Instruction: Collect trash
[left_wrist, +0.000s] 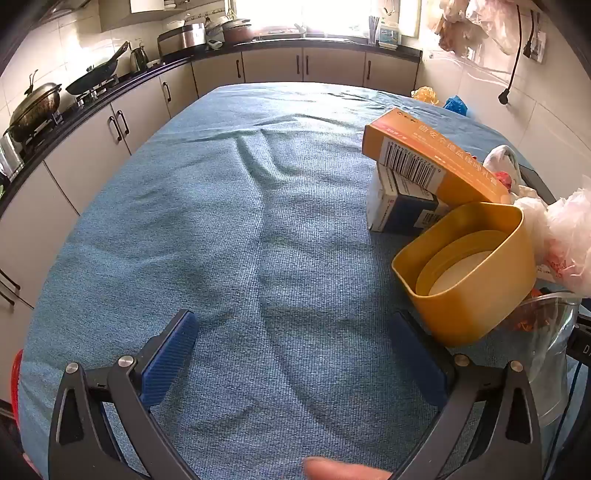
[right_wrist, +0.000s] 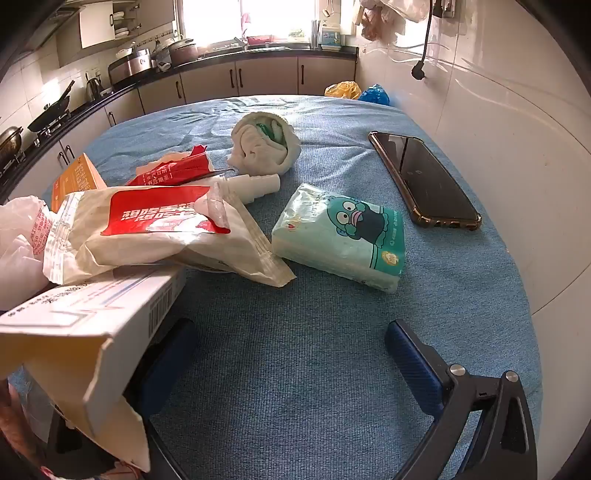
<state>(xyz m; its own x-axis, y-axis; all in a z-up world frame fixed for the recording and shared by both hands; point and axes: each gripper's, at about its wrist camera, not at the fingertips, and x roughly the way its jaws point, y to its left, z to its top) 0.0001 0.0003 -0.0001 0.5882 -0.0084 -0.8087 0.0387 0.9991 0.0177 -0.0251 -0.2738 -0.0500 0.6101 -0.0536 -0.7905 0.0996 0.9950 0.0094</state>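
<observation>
Left wrist view: your left gripper (left_wrist: 291, 354) hangs low over bare blue cloth (left_wrist: 221, 206), jaws spread wide, nothing between the pads; a fingertip shows at the bottom edge.
Left-side trash: an orange carton (left_wrist: 436, 158) leans across a blue-and-white box (left_wrist: 399, 210), with a yellow tub (left_wrist: 469, 273) tipped on its side against them. They look heaped rather than set down with care, which suits a pile meant for collecting.
Tub opening: it faces you, so a pad could probably slip inside the rim.
Clear plastic (left_wrist: 546, 332): it sits at the right edge just beside the tub; I cannot tell what it is.
Right wrist view: your right gripper (right_wrist: 291, 354) is also wide open and empty. A torn white carton (right_wrist: 85, 332) hides the left pad, so whether it touches that pad I cannot tell.
Right-side trash: a red-and-white wrapper (right_wrist: 166, 229) lies over the carton, a second red wrapper (right_wrist: 177, 170) behind it, a white plastic piece (right_wrist: 255, 186) between them and a balled white cloth (right_wrist: 264, 147).
Likely keepers: the tissue pack (right_wrist: 340, 240) and the phone (right_wrist: 424, 181) lie flat and apart from the heap; my judgement is that you leave them.
Risk: the wrappers overlap, so lifting one may drag its neighbour.
</observation>
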